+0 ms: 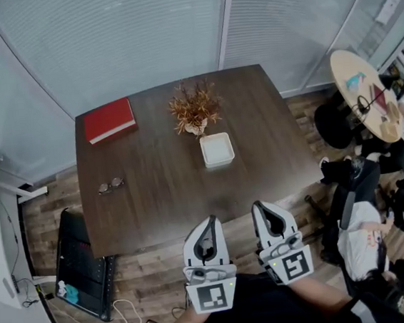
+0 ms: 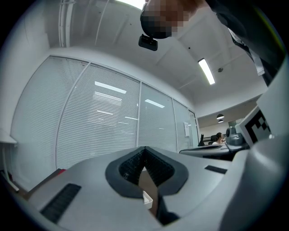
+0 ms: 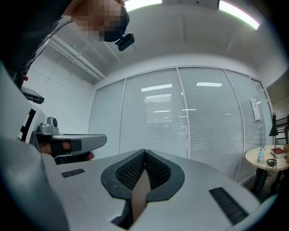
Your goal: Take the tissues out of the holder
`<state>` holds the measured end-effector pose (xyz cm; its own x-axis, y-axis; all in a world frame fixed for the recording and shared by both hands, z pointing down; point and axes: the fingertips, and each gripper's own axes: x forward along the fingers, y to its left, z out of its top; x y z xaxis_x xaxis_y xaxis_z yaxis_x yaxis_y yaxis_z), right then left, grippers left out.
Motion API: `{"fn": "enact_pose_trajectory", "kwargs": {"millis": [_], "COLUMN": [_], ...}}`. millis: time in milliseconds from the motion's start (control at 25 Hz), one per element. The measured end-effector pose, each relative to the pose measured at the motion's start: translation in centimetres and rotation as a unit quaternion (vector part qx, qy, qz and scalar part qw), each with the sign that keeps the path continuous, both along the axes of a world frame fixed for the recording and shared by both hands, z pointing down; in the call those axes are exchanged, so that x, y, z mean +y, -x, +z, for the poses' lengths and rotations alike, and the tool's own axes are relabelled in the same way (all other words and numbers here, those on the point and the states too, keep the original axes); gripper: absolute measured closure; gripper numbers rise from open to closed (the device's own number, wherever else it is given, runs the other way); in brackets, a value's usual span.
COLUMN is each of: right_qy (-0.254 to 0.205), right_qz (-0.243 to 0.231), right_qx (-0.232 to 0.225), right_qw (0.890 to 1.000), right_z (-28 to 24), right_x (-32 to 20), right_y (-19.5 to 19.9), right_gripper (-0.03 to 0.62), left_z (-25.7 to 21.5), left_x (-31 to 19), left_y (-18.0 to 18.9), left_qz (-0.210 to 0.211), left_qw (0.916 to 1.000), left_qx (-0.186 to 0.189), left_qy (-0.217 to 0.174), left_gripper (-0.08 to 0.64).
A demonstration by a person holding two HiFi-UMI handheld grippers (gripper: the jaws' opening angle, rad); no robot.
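- Tabletop (image 1: 156, 205): dark brown wood, rectangular, seen from above; wood-plank floor around it.
- Holder (image 1: 216, 149): white, square, low-walled; right of the tabletop's centre, just in front of the plant. Tissues cannot be told apart from its white inside.
- Plant (image 1: 194, 108): dried brown sprigs in a small pale vase, toward the far edge, just beside the holder.
- Book (image 1: 110, 119): red, lying flat at the far left corner, well apart from the holder.
- Glasses (image 1: 110, 185): near the left edge, lenses toward the tabletop.
- Left tool (image 1: 210, 220): at the near edge, level, pointing across the tabletop; jaws closed tip to tip, nothing between them. Well apart from the holder.
- Right tool (image 1: 258, 206): just beside the left tool, at the same edge, level; jaws closed tip to tip, empty. Well apart from the holder.
- Blinds (image 1: 138, 35): pale, behind glass panels past the far edge.
- Round table (image 1: 363, 93): light wood, far right, cluttered with small items.
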<state>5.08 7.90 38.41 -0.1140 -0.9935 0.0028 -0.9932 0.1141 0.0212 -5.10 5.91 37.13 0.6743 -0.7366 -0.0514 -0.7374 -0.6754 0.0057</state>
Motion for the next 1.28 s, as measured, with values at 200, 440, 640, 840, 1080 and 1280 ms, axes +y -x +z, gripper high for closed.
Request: {"fn": "enact_pose_trajectory", "kwargs": {"millis": [200, 440, 640, 840, 1080, 1280], "right_qy": [0.017, 0.021, 0.029, 0.019, 0.006, 0.014], "right_qz": [-0.008, -0.017, -0.021, -0.036, -0.066, -0.083], "right_qx": [-0.004, -0.008, -0.024, -0.032, -0.026, -0.03], "right_qw": [1.0, 1.0, 0.999, 0.999, 0.997, 0.996], "right_z": [1.1, 1.5, 1.7, 1.3, 1.1, 2.2], "right_x": [-2.2, -4.2, -4.8, -6.8, -9.7, -11.2], "right_y": [1.1, 1.6, 0.0, -2.9, -5.7, -7.8], "right_gripper": [0.585, 0.585, 0.586, 0.586, 0.584, 0.586], "left_z": [1.6, 1.7, 2.2, 2.7, 2.8, 3.2], "left_x": [-2.5, -4.6, -5.0, -6.5, -9.1, -9.8], "left_y": [0.8, 1.0, -0.7, -3.2, -5.2, -6.7], "left_qz": [-0.01, -0.031, -0.029, -0.048, -0.084, -0.103], "left_qw": [0.9993, 0.9989, 0.9987, 0.9974, 0.9949, 0.9936], "left_qx": [-0.031, 0.01, -0.022, -0.03, -0.016, -0.016], "left_qy": [0.015, 0.034, 0.035, 0.045, 0.052, 0.044], "left_gripper": [0.561, 0.561, 0.561, 0.561, 0.561, 0.561]}}
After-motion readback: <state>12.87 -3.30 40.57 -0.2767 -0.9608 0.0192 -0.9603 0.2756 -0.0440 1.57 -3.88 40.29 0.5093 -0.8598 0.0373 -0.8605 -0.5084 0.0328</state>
